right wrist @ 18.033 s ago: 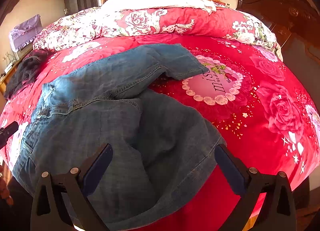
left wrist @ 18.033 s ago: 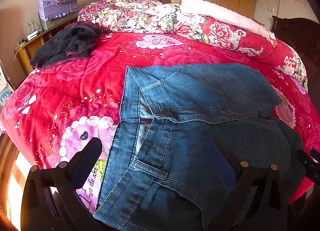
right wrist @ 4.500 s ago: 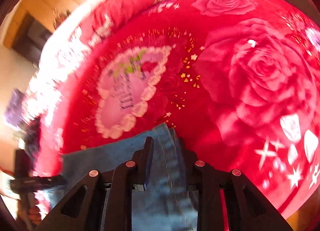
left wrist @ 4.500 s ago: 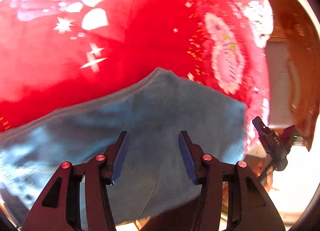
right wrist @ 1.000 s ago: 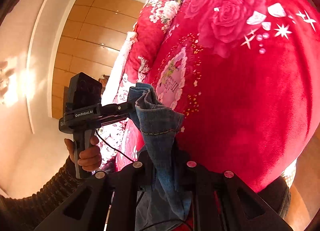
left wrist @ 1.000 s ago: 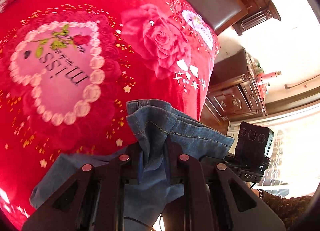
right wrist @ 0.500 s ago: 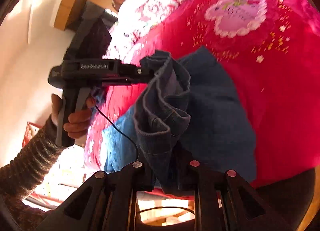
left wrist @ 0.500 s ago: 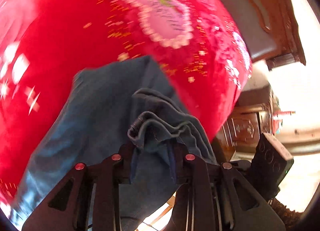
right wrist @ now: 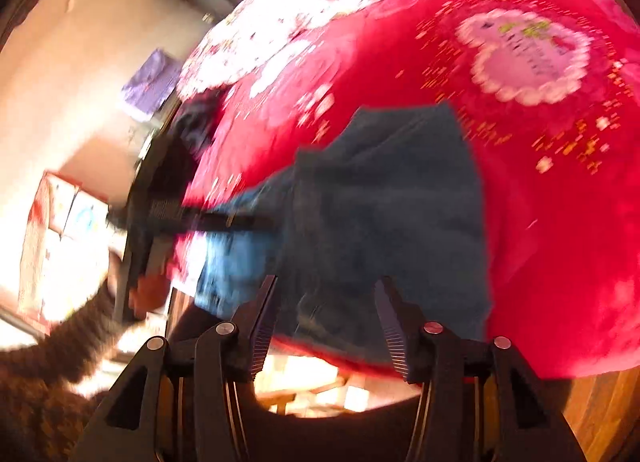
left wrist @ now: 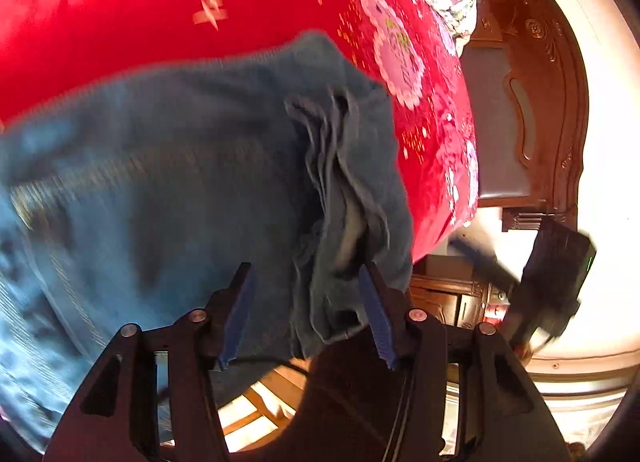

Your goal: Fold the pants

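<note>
The blue jeans point(left wrist: 180, 166) lie folded over on the red rose bedspread point(left wrist: 120, 18), with a bunched cuff end point(left wrist: 344, 190) on top near the bed's edge. My left gripper point(left wrist: 306, 294) is open, its jaws apart just above the bunched cuff, holding nothing. In the right wrist view the jeans point(right wrist: 384, 198) lie on the bedspread point(right wrist: 560, 222) at the near edge. My right gripper point(right wrist: 326, 314) is open and empty above them. The left gripper's body point(right wrist: 200, 220) shows blurred at the left.
A dark wooden headboard point(left wrist: 532, 110) and a wooden cabinet point(left wrist: 452, 298) stand beside the bed. A dark garment point(right wrist: 196, 122) lies at the far bed edge. A purple-covered item point(right wrist: 150, 82) sits by the wall. The bed's edge drops to wooden floor point(right wrist: 600, 402).
Both grippers have opened and let go of the jeans' cuff ends, which now lie on the folded jeans. Both views have swung and pulled back slightly.
</note>
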Tool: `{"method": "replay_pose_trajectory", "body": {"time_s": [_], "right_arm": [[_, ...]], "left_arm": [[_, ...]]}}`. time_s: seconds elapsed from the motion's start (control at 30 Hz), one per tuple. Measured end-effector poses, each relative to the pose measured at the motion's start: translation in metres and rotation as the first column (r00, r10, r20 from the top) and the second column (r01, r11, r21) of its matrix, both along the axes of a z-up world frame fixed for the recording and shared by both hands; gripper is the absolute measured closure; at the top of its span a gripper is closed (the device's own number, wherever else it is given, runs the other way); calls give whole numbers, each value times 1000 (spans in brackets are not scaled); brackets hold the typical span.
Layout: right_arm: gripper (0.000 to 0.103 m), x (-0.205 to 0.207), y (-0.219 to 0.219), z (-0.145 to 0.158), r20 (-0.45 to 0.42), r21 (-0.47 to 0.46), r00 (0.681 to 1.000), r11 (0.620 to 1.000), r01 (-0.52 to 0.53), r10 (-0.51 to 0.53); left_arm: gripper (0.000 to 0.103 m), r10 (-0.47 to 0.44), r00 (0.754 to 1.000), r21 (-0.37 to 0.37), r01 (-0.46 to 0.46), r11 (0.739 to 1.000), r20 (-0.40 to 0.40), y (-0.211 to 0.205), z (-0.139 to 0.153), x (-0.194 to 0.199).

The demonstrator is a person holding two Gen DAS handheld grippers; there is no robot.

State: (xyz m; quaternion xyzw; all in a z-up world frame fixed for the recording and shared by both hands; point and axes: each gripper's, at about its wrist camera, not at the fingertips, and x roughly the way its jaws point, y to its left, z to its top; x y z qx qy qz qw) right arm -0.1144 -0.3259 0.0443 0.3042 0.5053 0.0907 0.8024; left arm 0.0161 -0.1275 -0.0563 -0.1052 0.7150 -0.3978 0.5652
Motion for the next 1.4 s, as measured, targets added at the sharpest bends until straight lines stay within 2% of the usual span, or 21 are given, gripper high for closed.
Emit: {"method": "replay_pose_trajectory", "body": {"time_s": [0.17, 0.23, 0.33, 0.4, 0.47, 0.5, 0.53, 0.57, 0.6, 0.67, 0.7, 0.8, 0.87, 0.93, 0.97, 1.0, 1.07, 1.17, 1.23, 1.33, 1.4], "right_arm": [[51, 65, -16, 2, 16, 0, 1000, 1000, -2, 2], [51, 98, -8, -2, -10, -5, 999, 999, -49, 49], [50, 145, 15, -12, -68, -56, 986, 986, -158, 154], [51, 163, 34, -21, -104, -131, 966, 960, -248, 235], [55, 172, 58, -35, -158, -254, 936, 903, -347, 315], [87, 175, 69, -42, -189, -320, 914, 858, -402, 358], [97, 173, 75, -49, -206, -335, 895, 831, -445, 396], [97, 173, 82, -52, -229, -362, 884, 807, -467, 408], [97, 176, 87, -47, -216, -375, 888, 805, -460, 407], [97, 181, 90, -37, -166, -319, 903, 845, -429, 397], [97, 185, 93, -43, -180, -305, 900, 847, -435, 397], [92, 193, 108, -75, -338, -359, 840, 767, -532, 424], [92, 192, 96, -63, -289, -310, 858, 806, -504, 425], [78, 188, 67, -37, -206, -253, 900, 867, -429, 385], [66, 184, 47, -25, -172, -250, 923, 891, -379, 344], [59, 179, 25, -14, -149, -284, 945, 903, -322, 290], [59, 165, -12, -9, -148, -330, 966, 911, -248, 210], [59, 143, -62, -24, -187, -282, 979, 950, -132, 80], [59, 134, -77, -37, -194, -236, 981, 969, -75, 29], [59, 132, -85, -59, -218, -215, 976, 976, -29, -19], [59, 132, -87, -71, -215, -193, 976, 981, -4, -38]], "left_arm": [[51, -85, 996, 34, 85, 996, -25, -27, -19, -46], [51, -51, 998, 25, 51, 998, -24, -28, -20, -52], [51, 62, 991, -30, -66, 997, -116, -16, -28, -53], [51, 95, 984, -26, -100, 995, -148, -10, -35, -51], [55, 121, 979, -22, -126, 992, -166, -5, -38, -50], [59, 128, 978, -20, -133, 991, -167, -3, -38, -50], [60, 134, 978, -16, -139, 990, -162, -2, -36, -49], [60, 139, 979, -14, -142, 990, -152, -1, -34, -50], [60, 145, 979, -8, -148, 989, -141, 0, -33, -49], [63, 172, 974, 11, -173, 985, -150, 3, -40, -46], [67, 185, 968, 24, -183, 983, -168, 4, -45, -46], [68, 171, 970, 34, -168, 985, -173, 5, -45, -46], [68, 142, 981, 29, -139, 990, -133, 5, -33, -45], [68, 109, 989, -7, -110, 994, -101, 2, -15, -41], [68, 94, 993, -26, -97, 995, -78, 3, -3, -39], [68, 91, 995, -43, -92, 995, -40, 7, 8, -38], [68, 97, 993, -59, -93, 994, 65, 16, 33, -28], [65, 131, 981, -44, -126, 991, 145, 17, 46, -3], [62, 168, 977, -20, -167, 986, 132, 9, 41, 18], [62, 231, 971, 15, -232, 973, 53, -8, 20, 38], [62, 260, 965, 5, -260, 965, -14, -22, 8, 40]]}}
